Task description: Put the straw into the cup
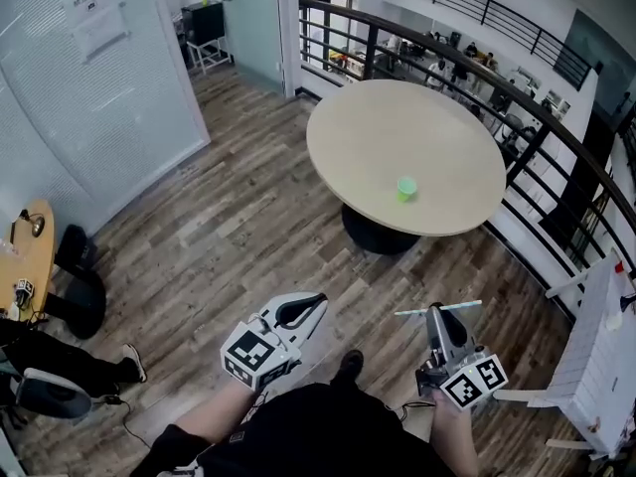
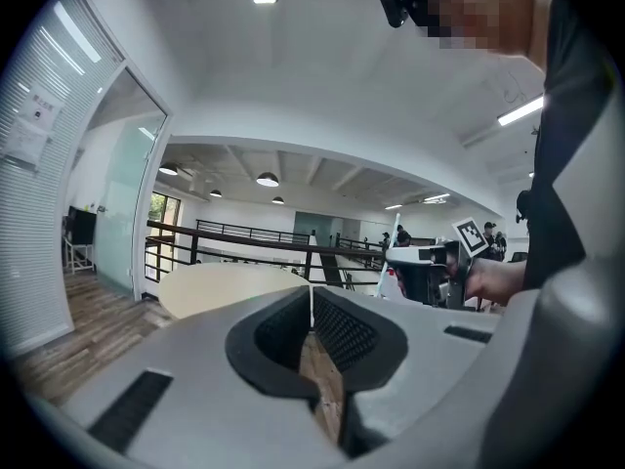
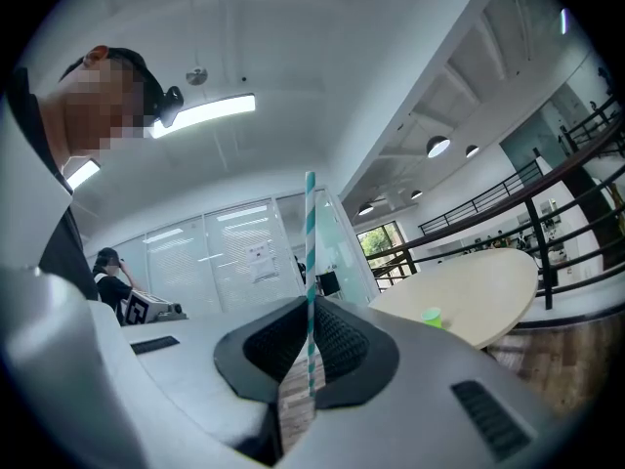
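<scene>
Teal-striped straw (image 3: 310,262) clamped in right gripper (image 3: 309,311); green cup (image 1: 406,188) upright on table (image 1: 397,127).

The person is wearing a black top (image 1: 298,430), a dark shoe (image 1: 348,366) and a black head camera (image 3: 171,97). The left tool (image 1: 316,302) and right tool (image 1: 438,311) are showing pale grey shells, black ribbed pads and black-and-white marker cubes.
</scene>
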The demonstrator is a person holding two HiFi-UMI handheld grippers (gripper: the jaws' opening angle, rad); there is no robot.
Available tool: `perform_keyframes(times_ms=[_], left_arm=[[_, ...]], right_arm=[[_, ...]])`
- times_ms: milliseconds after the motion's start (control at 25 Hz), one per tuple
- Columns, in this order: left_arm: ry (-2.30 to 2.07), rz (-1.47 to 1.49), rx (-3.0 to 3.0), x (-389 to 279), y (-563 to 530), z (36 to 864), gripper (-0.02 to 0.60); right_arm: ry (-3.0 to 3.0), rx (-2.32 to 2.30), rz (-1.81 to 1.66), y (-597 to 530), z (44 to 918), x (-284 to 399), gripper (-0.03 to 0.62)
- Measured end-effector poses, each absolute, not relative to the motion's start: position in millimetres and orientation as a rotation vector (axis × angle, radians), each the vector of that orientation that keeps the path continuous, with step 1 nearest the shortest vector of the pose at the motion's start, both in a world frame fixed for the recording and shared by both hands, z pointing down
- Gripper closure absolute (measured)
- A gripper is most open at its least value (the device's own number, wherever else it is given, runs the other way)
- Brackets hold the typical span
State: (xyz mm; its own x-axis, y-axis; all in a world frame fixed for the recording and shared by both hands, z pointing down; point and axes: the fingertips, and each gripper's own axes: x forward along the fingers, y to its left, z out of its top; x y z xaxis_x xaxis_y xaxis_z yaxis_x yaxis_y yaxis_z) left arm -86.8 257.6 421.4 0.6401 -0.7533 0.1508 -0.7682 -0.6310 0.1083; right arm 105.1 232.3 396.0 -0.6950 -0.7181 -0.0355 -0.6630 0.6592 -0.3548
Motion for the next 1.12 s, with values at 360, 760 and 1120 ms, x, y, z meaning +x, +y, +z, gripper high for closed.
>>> perform_keyframes(times_ms=[360,760,1120], left_arm=[[-1.299,0.154,2.674,-40,173,420,0.566],[-1.25,0.172,2.662,-13,107,429,0.566],[-1.179,0.143,2.682,-24,6,434,0.566]], right_arm=[[2.686,-1.095,-0.503,151,401,154,0.562],[2.674,-1.105,-0.576,92,416,172,0.562],[2.661,-1.172,-0.576,3,417,159,0.562]])
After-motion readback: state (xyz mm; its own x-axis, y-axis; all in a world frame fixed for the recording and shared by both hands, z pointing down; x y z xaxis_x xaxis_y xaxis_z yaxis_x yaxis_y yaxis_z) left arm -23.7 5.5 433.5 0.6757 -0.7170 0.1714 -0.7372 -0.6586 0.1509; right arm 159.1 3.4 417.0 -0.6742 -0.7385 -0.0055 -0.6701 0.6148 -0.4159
